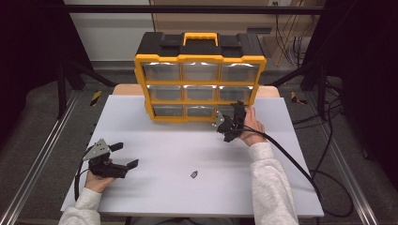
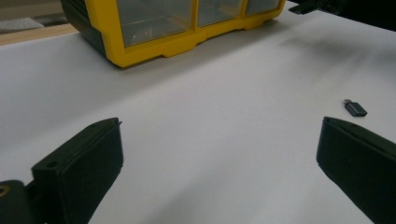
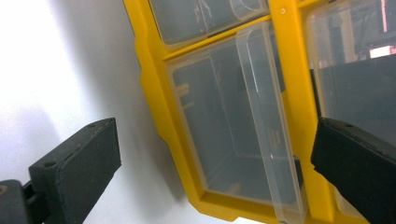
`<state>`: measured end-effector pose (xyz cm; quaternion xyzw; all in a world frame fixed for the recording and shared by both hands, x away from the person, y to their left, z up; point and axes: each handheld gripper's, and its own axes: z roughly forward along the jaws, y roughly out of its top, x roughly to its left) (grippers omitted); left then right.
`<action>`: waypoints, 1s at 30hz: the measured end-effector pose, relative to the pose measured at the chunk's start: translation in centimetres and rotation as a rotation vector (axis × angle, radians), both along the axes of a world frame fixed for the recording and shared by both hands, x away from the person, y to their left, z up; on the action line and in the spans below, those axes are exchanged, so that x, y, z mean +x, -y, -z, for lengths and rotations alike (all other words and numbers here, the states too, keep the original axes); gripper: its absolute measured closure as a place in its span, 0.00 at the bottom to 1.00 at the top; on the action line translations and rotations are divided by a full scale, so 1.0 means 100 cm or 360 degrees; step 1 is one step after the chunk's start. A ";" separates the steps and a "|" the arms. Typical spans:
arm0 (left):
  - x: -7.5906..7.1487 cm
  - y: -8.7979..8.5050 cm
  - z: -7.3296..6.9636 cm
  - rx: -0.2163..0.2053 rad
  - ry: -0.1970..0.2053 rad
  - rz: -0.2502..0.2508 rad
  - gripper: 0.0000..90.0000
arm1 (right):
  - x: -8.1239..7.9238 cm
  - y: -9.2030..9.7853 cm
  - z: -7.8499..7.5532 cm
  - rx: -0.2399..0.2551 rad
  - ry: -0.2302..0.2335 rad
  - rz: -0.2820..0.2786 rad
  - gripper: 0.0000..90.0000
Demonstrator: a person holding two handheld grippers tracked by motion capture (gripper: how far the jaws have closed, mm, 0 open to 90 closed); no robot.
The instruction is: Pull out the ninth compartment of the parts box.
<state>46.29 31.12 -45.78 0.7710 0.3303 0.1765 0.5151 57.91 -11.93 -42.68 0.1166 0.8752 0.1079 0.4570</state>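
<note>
1. Above the bench (image 1: 187, 150), the high view shows a yellow and black organizer (image 1: 199, 77) standing upright at the far side, with three rows of clear drawers. The right gripper (image 1: 233, 123) is at the lower right corner of the organizer, close to the bottom right drawer. The left gripper (image 1: 123, 154) rests near the left front of the bench, its fingers spread wide and empty. A small dark adapter (image 1: 194, 175) lies alone on the white surface, between the two arms and well apart from the organizer.

2. From the left gripper view, both black fingers (image 2: 79, 168) stand wide with nothing between them. The adapter (image 2: 355, 108) lies flat just beyond the right finger. The organizer (image 2: 154, 42) stands farther back.

3. From the right gripper view, the fingers (image 3: 74, 163) are wide open and hold nothing. Between them is a clear drawer (image 3: 233, 130) in the yellow frame; its front seems pulled a little out, and it looks empty.

4. I judge that the step in hand is opening this drawer, so the adapter can go in. The next move calls for closing the right fingers on the drawer's front lip and pulling straight, without tipping the organizer.
</note>
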 end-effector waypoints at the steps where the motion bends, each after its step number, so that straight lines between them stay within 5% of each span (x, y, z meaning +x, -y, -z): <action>1: 0.000 0.000 0.000 0.0000 0.0000 0.0000 0.00 | 0.000 0.000 0.000 0.0000 0.0000 0.0000 0.02; 30: 0.000 0.000 0.000 0.0007 0.0001 -0.0001 0.00 | 0.007 -0.003 0.016 -0.0169 0.0102 0.0010 0.09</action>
